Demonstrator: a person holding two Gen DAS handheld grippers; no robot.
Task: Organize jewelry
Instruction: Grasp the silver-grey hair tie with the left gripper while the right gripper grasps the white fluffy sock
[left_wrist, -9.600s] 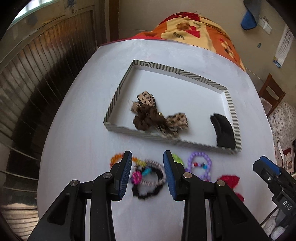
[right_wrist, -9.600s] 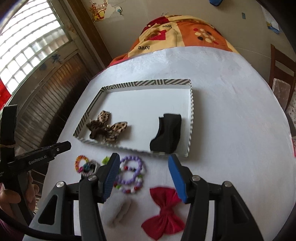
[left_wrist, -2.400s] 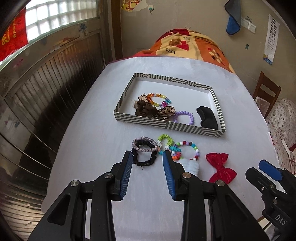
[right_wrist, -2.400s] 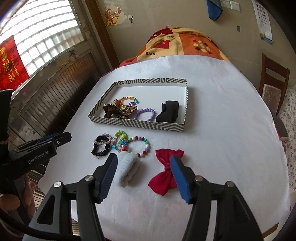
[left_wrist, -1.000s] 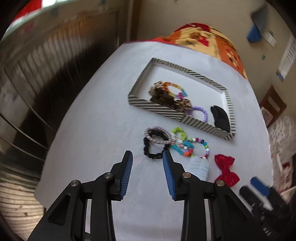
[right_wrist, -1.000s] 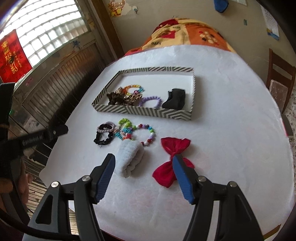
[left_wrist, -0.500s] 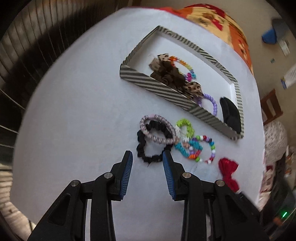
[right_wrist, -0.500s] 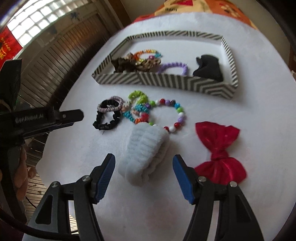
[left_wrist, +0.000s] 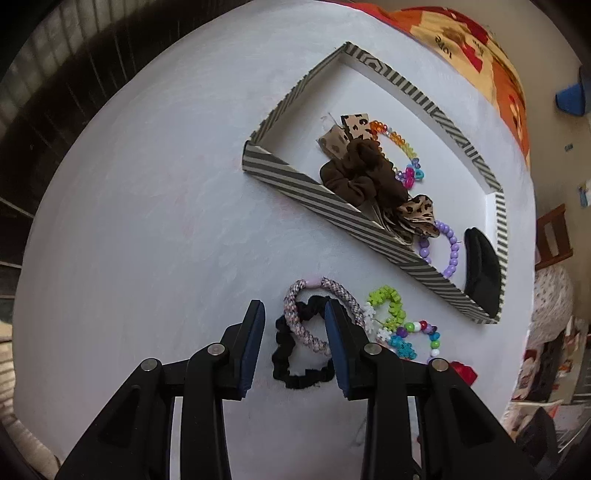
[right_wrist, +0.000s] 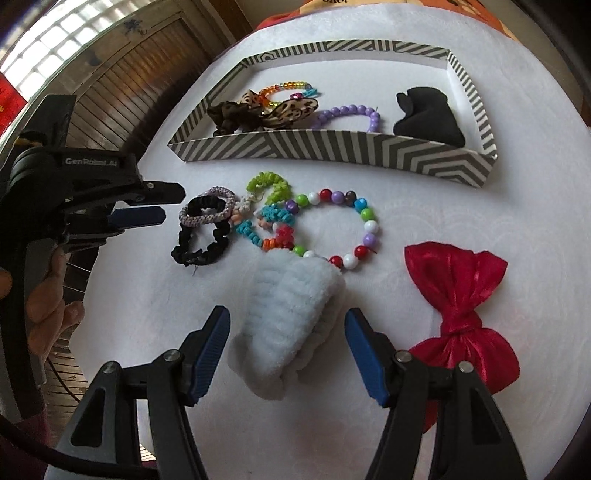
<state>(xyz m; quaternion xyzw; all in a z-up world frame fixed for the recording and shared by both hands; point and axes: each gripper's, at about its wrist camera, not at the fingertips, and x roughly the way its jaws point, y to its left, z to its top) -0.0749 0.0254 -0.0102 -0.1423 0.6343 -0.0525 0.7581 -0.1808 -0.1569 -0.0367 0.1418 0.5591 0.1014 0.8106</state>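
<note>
Scrunchie lies between open left tongs; right tongs open.

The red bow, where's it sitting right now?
In the right wrist view, the red bow lies on the white table, outside the striped tray, right of the fluffy white scrunchie.

Black fingers, blue pads; "GenRobot.AI" marking.

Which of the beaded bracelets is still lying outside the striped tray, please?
The multicoloured round-bead bracelet, on the table beside the white scrunchie; the purple and rainbow ones lie in the tray.
</note>
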